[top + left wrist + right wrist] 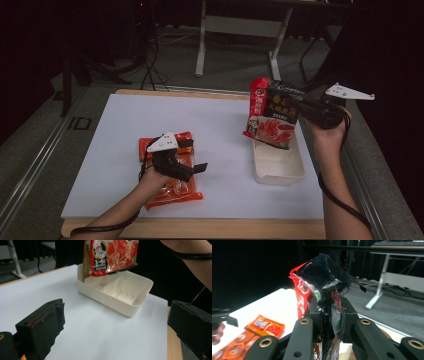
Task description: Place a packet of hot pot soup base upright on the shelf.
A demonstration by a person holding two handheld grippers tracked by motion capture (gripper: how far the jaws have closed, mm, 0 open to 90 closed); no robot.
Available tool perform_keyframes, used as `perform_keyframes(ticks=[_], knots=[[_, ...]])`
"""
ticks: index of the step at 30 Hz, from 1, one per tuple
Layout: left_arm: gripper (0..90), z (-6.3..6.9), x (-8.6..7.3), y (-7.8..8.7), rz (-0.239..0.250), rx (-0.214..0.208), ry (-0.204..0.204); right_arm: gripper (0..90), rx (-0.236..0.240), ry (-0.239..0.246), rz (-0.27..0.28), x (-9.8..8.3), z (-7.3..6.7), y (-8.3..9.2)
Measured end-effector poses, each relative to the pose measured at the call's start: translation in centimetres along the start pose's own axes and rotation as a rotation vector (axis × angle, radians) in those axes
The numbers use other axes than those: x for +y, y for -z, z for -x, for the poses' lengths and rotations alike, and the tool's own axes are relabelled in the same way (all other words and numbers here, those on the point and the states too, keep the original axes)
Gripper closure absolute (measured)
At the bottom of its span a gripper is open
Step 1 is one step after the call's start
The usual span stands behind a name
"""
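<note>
So the right tool (305,107) is clamped on a red-and-black sauce pouch (272,112), hanging upright right above the cream divided box (278,167) by the desk's right edge. Left tool (192,157) sits wide open over orange packets (172,192), nowhere near.

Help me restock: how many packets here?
3: red-black packet clamped in the right gripper over the cream box; small orange packet and large orange packet under the left gripper. Others may be hidden.

Glossy crinkled foil packet (272,114); matt cream plastic box (278,165); smooth white tabletop (100,150).
</note>
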State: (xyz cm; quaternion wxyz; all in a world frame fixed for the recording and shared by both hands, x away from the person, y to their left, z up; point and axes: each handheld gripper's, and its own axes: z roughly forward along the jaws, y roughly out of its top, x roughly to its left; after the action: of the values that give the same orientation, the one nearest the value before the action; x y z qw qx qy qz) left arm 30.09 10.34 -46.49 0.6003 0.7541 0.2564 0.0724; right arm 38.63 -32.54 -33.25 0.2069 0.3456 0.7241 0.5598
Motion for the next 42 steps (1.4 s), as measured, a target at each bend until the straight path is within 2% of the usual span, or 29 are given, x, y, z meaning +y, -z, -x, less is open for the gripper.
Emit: perform_keyframes(ticks=[5, 9, 15, 22, 29, 32, 35, 39, 42], knots=[[1.3, 0.2, -0.5, 0.1, -0.003, -0.005, 0.007, 76.6, -0.014, 0.003, -0.005, -0.7, 1.1, -0.1], [1.3, 0.5, -1.3, 0.2, -0.007, -0.012, 0.004, 76.5, -0.024, 0.000, -0.006, -1.4, 2.6, 0.2], [1.3, 0.6, -1.8, 0.3, 0.002, 0.007, 0.001, 76.4, -0.040, -0.015, -0.015, -2.1, 4.0, -0.2], [1.3, 0.6, -2.2, 0.5, -0.003, 0.018, -0.002, 76.3, -0.046, -0.002, -0.051, -3.5, 4.8, -1.7], [1.3, 0.5, -2.4, 0.6, 0.005, 0.024, 0.000, 75.5, -0.014, 0.000, -0.060, -4.7, 5.5, -2.4], [1.3, 0.3, -2.5, 0.7, 0.009, 0.024, 0.010, 74.5, 0.018, 0.022, -0.071, -5.5, 5.6, -2.9], [1.4, 0.3, -2.5, 0.8, 0.012, 0.025, 0.014, 74.1, 0.032, 0.006, -0.070, -6.0, 5.6, -3.2], [1.4, 0.3, -2.5, 0.9, 0.020, 0.029, 0.014, 74.0, 0.022, -0.029, -0.051, -6.6, 5.6, -3.2], [1.4, 0.2, -2.6, 0.9, 0.015, 0.029, 0.017, 73.8, 0.020, -0.032, -0.035, -7.3, 5.6, -2.9]])
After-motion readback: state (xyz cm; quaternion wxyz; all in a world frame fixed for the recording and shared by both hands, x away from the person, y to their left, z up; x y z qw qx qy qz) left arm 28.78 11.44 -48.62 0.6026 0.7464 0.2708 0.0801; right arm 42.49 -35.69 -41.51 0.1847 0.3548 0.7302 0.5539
